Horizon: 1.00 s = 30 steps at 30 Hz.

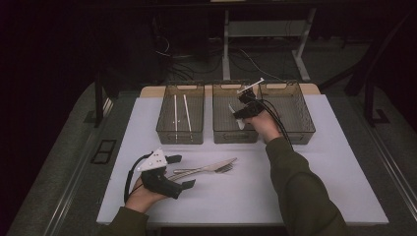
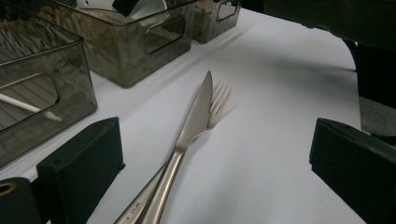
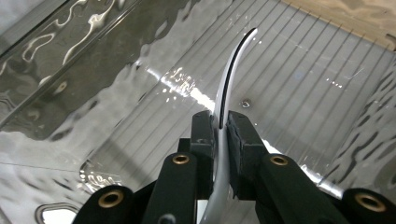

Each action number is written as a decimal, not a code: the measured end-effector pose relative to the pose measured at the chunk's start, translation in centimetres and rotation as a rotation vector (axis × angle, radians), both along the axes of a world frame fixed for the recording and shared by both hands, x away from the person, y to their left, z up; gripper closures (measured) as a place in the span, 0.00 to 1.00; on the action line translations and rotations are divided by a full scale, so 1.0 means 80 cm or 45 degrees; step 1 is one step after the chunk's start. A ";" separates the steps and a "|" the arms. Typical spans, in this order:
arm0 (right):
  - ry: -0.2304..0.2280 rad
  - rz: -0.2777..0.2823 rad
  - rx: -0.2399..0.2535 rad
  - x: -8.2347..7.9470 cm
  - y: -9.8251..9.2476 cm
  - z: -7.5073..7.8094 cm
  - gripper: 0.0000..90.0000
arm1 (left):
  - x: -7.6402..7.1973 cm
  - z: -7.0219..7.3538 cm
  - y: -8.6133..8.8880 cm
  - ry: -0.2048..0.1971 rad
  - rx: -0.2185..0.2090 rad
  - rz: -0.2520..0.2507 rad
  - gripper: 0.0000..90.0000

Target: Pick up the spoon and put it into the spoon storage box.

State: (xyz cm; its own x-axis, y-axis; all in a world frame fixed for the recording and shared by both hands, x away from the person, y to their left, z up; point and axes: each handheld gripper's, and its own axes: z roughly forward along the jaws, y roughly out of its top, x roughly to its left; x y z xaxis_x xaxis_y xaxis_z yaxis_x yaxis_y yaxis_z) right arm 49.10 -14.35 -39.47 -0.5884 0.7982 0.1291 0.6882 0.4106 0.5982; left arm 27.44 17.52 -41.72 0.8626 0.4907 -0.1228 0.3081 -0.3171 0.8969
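A steel knife (image 1: pixel 216 165) (image 2: pixel 196 112) lies across a fork (image 1: pixel 225 169) (image 2: pixel 220 102) on the white table top. My left gripper (image 1: pixel 183 171) (image 2: pixel 217 144) rests on the table, open, with one jaw on each side of their handles and neither touching. Over the middle bin (image 1: pixel 235 135), my right gripper (image 1: pixel 241 114) (image 3: pixel 223 123) is shut on a thin curved white plastic utensil (image 3: pixel 229 74) (image 1: pixel 235 118). I see the utensil edge-on, so I cannot tell what kind it is. Its free end points down toward the bin's ribbed floor.
Three smoky clear bins stand in a row at the back of the table. The left bin (image 1: pixel 180 133) (image 2: pixel 28 100) holds two white sticks (image 1: pixel 181 115). The right bin (image 1: pixel 295 115) stands beside the middle one. A dark floor with cables and desk legs lies beyond.
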 end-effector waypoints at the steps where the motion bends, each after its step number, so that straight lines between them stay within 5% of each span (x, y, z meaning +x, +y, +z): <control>1: 0.007 0.005 -0.002 0.001 0.000 0.000 0.90 | 0.000 0.000 0.000 0.001 0.000 0.000 0.02; 19: 0.021 -0.007 0.084 0.001 -0.007 0.005 0.84 | 0.000 0.000 0.000 0.002 0.001 0.001 0.02; 30: -0.033 0.014 0.177 -0.018 -0.029 0.033 0.65 | 0.000 0.000 0.000 0.003 0.007 0.005 0.02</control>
